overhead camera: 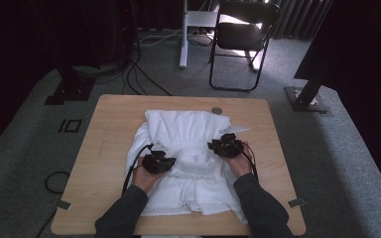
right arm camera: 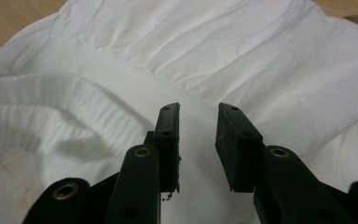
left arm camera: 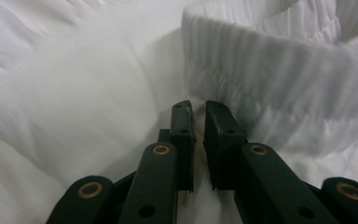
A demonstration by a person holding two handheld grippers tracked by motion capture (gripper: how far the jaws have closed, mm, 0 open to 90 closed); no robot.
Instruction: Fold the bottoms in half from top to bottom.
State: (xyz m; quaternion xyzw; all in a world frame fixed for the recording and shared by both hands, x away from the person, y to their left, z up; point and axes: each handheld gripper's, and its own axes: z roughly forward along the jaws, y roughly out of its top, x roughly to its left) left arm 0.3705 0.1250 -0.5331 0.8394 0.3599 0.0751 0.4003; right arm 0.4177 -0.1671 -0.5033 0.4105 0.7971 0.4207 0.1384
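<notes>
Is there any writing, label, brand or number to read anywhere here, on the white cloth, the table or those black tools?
None can be read.
White garment: no print or legible tag in any view.
Table: bare wood, no writing.
Left gripper and right gripper: plain black, no markings.
Small round thing at the table's far edge: too small to tell whether it bears text.

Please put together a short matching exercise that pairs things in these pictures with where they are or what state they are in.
Things:
1. white garment
2. folding chair
3. left gripper
4. right gripper

Place or state:
A. on the carpet beyond the table
B. jaws nearly together, above white cloth
C. spread across the tabletop
D. jaws apart with a clear gap, nothing between them

Pairs: 1-C, 2-A, 3-B, 4-D
</notes>
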